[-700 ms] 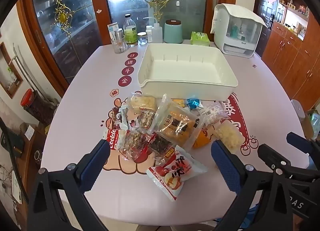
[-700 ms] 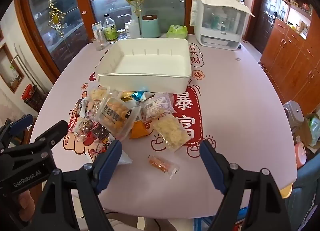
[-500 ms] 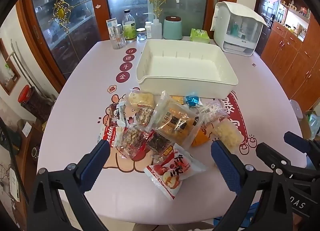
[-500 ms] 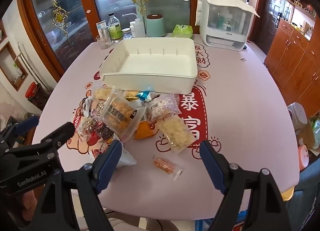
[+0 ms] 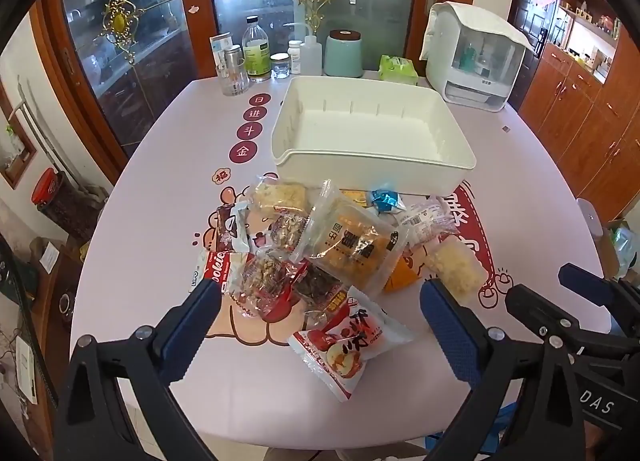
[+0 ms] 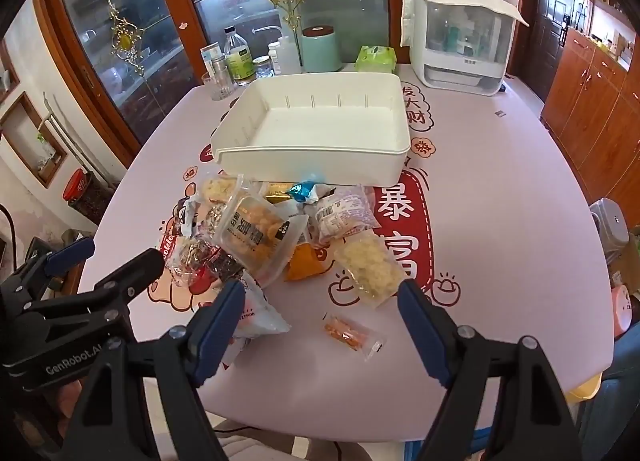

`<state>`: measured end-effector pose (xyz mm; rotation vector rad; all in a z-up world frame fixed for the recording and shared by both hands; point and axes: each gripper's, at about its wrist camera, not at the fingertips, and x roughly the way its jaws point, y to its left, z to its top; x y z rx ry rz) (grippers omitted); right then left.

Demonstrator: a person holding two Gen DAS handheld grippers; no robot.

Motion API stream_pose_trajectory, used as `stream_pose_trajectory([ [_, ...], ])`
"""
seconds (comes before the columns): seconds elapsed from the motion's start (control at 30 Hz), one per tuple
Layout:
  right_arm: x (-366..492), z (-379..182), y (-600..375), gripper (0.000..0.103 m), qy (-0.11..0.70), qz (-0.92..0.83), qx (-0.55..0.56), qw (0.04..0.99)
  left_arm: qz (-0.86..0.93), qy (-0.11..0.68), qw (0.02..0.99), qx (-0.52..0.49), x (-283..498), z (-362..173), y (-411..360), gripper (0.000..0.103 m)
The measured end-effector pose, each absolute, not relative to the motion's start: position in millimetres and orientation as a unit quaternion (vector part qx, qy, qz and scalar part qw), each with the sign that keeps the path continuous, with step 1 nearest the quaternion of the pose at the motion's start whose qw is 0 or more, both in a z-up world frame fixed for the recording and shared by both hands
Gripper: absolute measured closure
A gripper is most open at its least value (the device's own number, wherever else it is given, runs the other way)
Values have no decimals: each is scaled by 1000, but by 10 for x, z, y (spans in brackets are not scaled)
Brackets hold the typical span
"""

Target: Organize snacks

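Observation:
A pile of snack packets [image 5: 320, 249] lies on the pink table in front of an empty white bin [image 5: 372, 141]. The pile also shows in the right wrist view [image 6: 272, 233], with the bin [image 6: 316, 129] behind it. A red and white packet [image 5: 348, 345] lies nearest my left gripper [image 5: 320, 325], which is open and empty above the table's near side. A small orange packet [image 6: 352, 335] lies alone near my right gripper [image 6: 320, 325], which is open and empty. A clear packet of pale pieces [image 6: 368, 267] lies just beyond it.
Bottles, jars and a teal canister [image 5: 343, 53] stand at the table's far edge. A white appliance [image 5: 472, 57] stands at the far right, a green tissue pack [image 5: 398, 69] beside it. Wooden cabinets line the right wall. The table's near edge lies just below both grippers.
Both grippers have drawn back and risen slightly, so the table looks a little farther. Both stay open. The snacks and bin have not moved.

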<state>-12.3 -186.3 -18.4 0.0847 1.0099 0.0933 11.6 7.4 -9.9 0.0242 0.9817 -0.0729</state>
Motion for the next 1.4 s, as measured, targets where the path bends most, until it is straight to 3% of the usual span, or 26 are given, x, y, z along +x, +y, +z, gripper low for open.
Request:
stream_pose_trajectory([
  [1.4,-245,-137,-1647,23,476,46,8,878,-18,467,884,14,-67,-46,217,5],
])
